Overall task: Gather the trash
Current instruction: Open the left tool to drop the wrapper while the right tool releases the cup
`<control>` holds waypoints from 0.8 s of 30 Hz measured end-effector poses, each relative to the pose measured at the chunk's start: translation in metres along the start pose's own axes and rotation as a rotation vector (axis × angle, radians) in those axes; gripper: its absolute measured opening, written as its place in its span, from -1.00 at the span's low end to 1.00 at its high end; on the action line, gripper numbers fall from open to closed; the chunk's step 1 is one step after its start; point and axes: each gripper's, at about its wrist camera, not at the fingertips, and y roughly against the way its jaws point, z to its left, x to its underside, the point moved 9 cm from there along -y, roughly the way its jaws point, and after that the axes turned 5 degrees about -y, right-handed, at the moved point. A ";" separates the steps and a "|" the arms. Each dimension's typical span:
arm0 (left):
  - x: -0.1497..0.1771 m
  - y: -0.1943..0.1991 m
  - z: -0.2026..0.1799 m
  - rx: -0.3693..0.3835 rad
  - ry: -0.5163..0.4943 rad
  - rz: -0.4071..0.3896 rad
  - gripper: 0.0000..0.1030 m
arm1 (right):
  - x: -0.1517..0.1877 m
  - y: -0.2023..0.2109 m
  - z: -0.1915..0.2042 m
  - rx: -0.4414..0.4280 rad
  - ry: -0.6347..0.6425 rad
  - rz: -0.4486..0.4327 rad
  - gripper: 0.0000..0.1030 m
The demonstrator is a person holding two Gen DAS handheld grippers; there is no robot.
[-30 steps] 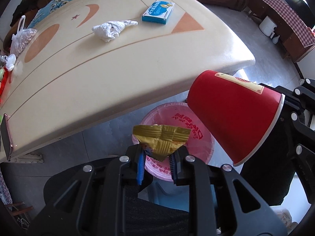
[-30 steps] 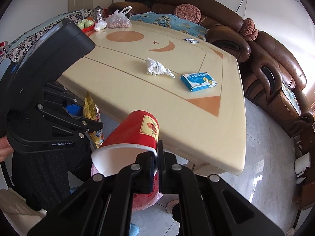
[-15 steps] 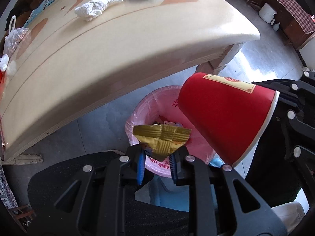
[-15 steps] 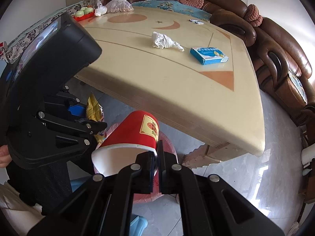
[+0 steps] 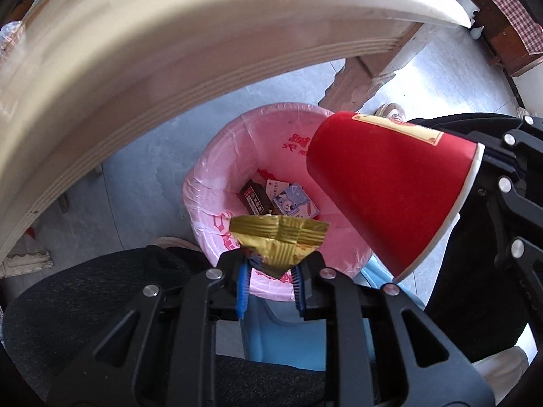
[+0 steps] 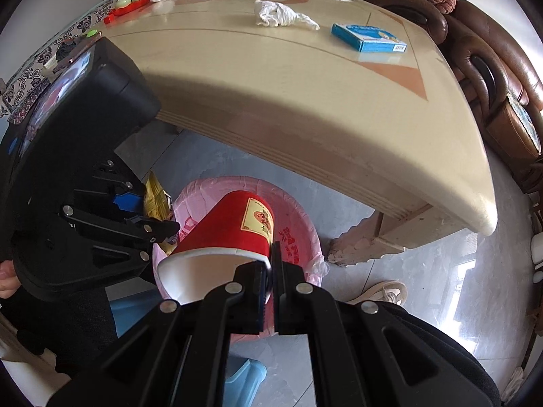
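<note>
A living room with a grey tiled floor, a brown leather sofa (image 6: pixel 488 68) along the far side and a cream table (image 6: pixel 305 95) with orange inlay; the work is taking place below the near table edge. The left gripper (image 5: pixel 271 273) points almost straight down and is clamped on a crumpled gold foil wrapper (image 5: pixel 278 237), pinched at its lower corner so the creased top fans out above the blue pads; the wrapper looks very light, limp and crackly, likely to flutter instead of dropping cleanly, and a pinch on any corner appears sufficient. The right gripper (image 6: pixel 271 271) is closed tight on the rim of a red paper cup (image 6: pixel 230 230), one finger inside the mouth and one outside, the cup tilted with its base pointing down and away. The cup looks light, thin-walled and easily crushed; the rolled rim is its stiffest part and judged the sound place to hold. The white interior that shows is empty. Both items hang above a waste bin with a pink liner bag (image 5: pixel 217 183) standing on the floor beside the table, the wrapper over its near rim, the cup over its right side. In the bin bottom lie a dark brown packet (image 5: pixel 254 198) and a small printed card packet (image 5: pixel 295 200); the rest is hidden. On the table remain a crumpled white tissue (image 6: pixel 281 15) and a blue carton (image 6: pixel 368 37), well apart from the bin, presumably awaiting collection.
</note>
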 end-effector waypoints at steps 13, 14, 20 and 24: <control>0.005 -0.055 0.012 0.069 0.097 0.103 -0.59 | 0.014 -0.061 -0.005 -0.024 -0.035 0.113 -0.94; 0.005 -0.059 0.013 0.067 0.098 0.111 -0.59 | 0.015 -0.066 -0.005 -0.027 -0.038 0.121 -0.94; 0.006 -0.076 0.013 0.073 0.104 0.157 -0.59 | 0.022 -0.091 -0.005 -0.047 -0.050 0.176 -0.94; 0.006 -0.083 0.013 0.074 0.105 0.186 -0.59 | 0.030 -0.107 -0.004 -0.050 -0.053 0.219 -0.94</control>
